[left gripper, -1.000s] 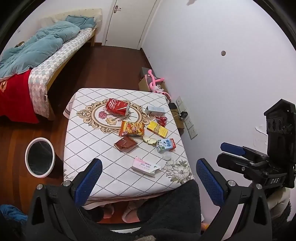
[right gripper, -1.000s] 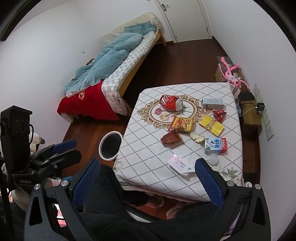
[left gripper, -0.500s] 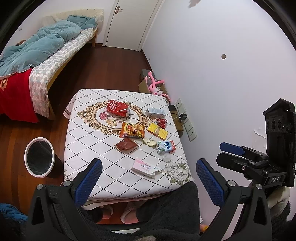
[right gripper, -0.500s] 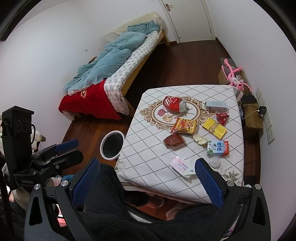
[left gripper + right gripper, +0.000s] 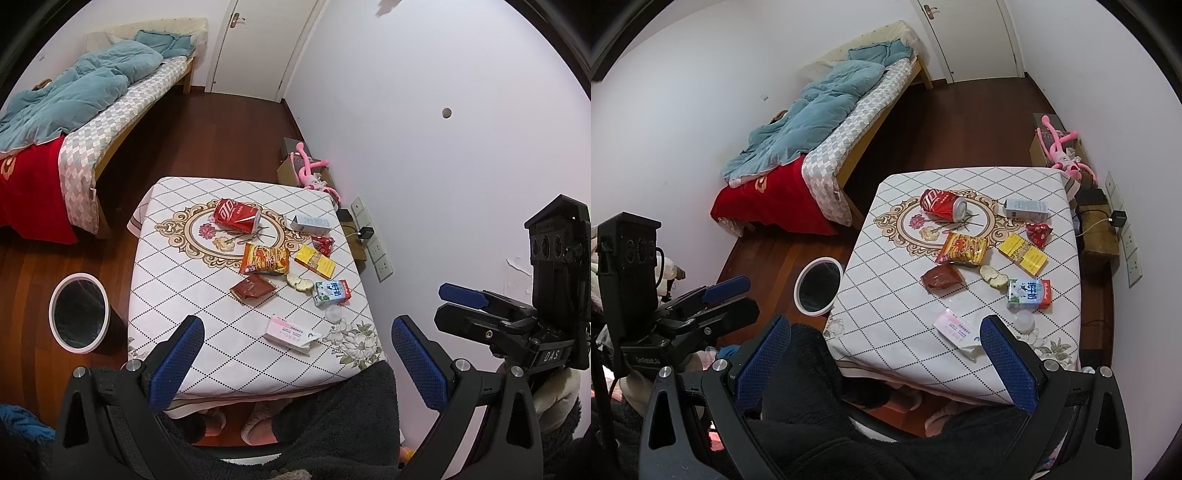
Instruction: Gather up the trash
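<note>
A: We had both sets of fingers spread wide with nothing between them. Left gripper point(image 5: 295, 363) hung high above the near edge of the counter point(image 5: 173, 280); right gripper point(image 5: 882, 363) sat level with it, its camera looking down over the near left corner.

B: Why so high?

A: Our guess: a survey pose. From up there we saw every piece before committing. Nothing was touched yet.

B: Where was the trash?

A: All on the counter. Nearest us lay the pink paper packet point(image 5: 291, 332), flat near the front edge. Just past it were a clear plastic lid point(image 5: 333, 313) and the milk carton point(image 5: 331, 292), lying on its side. Then came the brown sachet point(image 5: 253, 288), two pale slices point(image 5: 298, 282), the noodle packet point(image 5: 265, 259), the yellow box point(image 5: 316, 261), and a small red wrapper point(image 5: 322, 244). Farthest out were the red can point(image 5: 237, 215), tipped over on the medallion print, and a white-blue box point(image 5: 309, 224).

B: And the bin?

A: The white-rimmed bin point(image 5: 78, 313) stood on the floor just beside the counter's left side, mouth up and lined in black. We judged that side suited the left gripper for drops.

B: First pick?

A: Probably the pink paper packet, being closest. It looked flat and thin, so an edge grip seemed needed.
</note>
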Action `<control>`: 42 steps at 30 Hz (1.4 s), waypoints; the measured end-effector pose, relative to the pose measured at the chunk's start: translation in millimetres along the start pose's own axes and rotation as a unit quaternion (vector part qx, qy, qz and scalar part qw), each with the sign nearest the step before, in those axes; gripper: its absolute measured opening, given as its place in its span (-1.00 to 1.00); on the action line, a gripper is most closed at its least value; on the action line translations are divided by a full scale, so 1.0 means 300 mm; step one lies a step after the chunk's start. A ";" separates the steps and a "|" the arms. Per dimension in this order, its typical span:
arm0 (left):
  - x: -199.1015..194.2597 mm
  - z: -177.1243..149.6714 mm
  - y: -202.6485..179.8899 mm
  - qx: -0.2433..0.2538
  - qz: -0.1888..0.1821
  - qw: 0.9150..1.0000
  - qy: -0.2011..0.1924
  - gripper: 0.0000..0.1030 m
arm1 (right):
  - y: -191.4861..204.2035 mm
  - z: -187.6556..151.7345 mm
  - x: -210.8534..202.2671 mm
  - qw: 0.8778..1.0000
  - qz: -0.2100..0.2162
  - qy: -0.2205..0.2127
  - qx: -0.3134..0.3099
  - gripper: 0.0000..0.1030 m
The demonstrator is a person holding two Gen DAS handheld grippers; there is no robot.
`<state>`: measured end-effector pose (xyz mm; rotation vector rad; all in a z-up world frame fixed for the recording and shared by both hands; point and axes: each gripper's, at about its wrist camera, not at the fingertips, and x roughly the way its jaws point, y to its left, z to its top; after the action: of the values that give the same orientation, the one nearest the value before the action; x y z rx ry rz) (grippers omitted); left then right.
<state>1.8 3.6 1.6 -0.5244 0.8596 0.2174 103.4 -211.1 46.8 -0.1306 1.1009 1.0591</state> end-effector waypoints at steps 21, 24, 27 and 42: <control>0.018 -0.005 0.000 0.004 -0.003 1.000 0.003 1.00 | 0.001 -0.009 0.009 1.000 0.002 0.009 0.000 1.00; 0.017 -0.009 -0.003 0.008 -0.001 1.000 0.001 1.00 | 0.000 -0.008 0.011 1.000 0.002 0.008 0.001 1.00; 0.020 -0.014 -0.003 0.010 -0.002 1.000 0.002 1.00 | 0.000 -0.005 0.010 1.000 0.002 0.007 0.000 1.00; 0.015 -0.017 -0.015 0.015 -0.006 1.000 0.003 1.00 | -0.002 0.000 0.007 1.000 0.000 0.007 0.001 1.00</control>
<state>3.2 -3.0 -3.0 -0.5029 0.8646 0.1924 104.0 -210.1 44.8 -0.1369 1.1146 1.0589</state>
